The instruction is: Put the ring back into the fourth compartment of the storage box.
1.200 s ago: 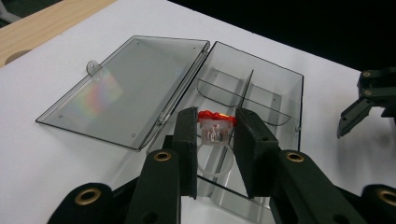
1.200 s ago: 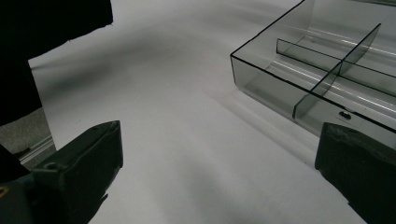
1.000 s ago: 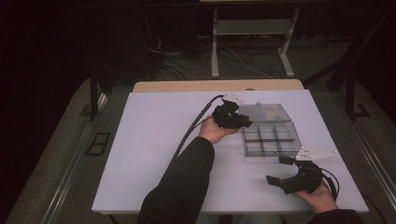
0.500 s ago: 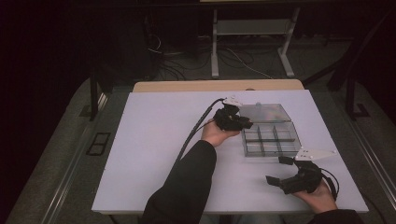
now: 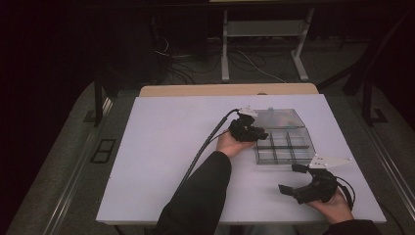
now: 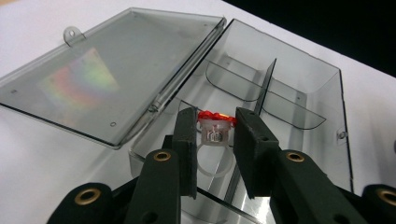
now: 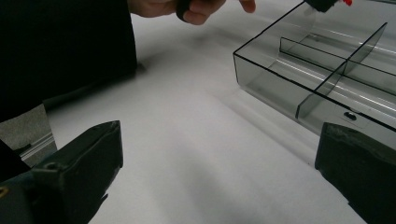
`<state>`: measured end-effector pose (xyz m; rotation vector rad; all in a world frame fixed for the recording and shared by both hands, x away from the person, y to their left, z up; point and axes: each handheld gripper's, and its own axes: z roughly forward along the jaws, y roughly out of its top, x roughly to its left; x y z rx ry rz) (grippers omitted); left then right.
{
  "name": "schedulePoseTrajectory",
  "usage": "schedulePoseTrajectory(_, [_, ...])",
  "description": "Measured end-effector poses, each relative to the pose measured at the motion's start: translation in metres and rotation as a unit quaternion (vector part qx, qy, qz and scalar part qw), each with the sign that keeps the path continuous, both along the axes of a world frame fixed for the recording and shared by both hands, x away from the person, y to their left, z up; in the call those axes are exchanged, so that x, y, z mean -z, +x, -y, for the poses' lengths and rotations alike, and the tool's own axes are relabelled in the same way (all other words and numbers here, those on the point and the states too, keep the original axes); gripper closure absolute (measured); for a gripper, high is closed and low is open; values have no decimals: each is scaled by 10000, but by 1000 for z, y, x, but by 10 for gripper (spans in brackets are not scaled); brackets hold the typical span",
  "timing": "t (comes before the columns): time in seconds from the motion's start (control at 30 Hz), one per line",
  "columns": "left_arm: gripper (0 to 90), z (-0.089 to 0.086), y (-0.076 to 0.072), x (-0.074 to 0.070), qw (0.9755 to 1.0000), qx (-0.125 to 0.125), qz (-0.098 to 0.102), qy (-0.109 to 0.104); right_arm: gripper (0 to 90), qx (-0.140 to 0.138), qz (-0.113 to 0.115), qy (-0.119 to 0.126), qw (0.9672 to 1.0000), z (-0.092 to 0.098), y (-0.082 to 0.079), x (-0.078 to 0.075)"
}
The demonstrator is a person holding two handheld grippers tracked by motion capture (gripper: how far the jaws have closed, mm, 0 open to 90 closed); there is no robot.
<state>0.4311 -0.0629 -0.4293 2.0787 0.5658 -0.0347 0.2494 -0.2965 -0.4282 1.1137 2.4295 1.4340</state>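
Observation:
A clear smoke-grey compartment box point(image 5: 285, 145) lies open on the white table, its lid point(image 5: 276, 118) folded flat behind it. My left gripper point(image 5: 260, 133) hovers at the box's near-left corner. In the left gripper view the gripper point(image 6: 215, 119) is shut on a small ring point(image 6: 215, 134) with a clear band and a red top, held just above a compartment of the box point(image 6: 303, 93) beside the lid point(image 6: 107, 70). My right gripper point(image 5: 289, 178) rests near the table's front right, its jaws wide open point(image 7: 219, 135) with nothing between them, facing the box point(image 7: 327, 60).
The white table top point(image 5: 166, 161) spreads bare to the left of the arm. A cable point(image 5: 205, 147) trails from the left gripper along the forearm. The person's left hand point(image 7: 196, 9) shows beyond the box. Dark floor and a desk frame point(image 5: 264, 29) lie behind the table.
The left gripper has sunk a little toward the box with the ring in its jaws. The right gripper has stayed where it was.

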Motion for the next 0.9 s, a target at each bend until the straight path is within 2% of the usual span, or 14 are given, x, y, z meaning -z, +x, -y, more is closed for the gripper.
schedulePoseTrajectory(0.27, [662,3,0,7,10000,-60,-26,-24,3,0,-1,-19,10000,0,0,0])
schedulePoseTrajectory(0.4, [585,4,-1,6,10000,-63,-37,-56,3,-1,-5,-49,10000,-1,0,1])
schedulePoseTrajectory(0.57, [555,1,-4,-2,10000,-18,-64,-73,3,14,-10,-46,10000,0,0,0])
schedulePoseTrajectory(0.7, [455,-4,-6,-10,10000,21,-5,-52,3,-5,-22,-30,10000,0,0,0])
schedulePoseTrajectory(0.8, [441,-8,-7,-17,9999,89,-3,-54,3,1,-17,-25,10000,0,0,0])
schedulePoseTrajectory(0.9, [380,-13,-8,-23,9999,130,-24,-98,3,14,-28,-15,10000,0,0,0])
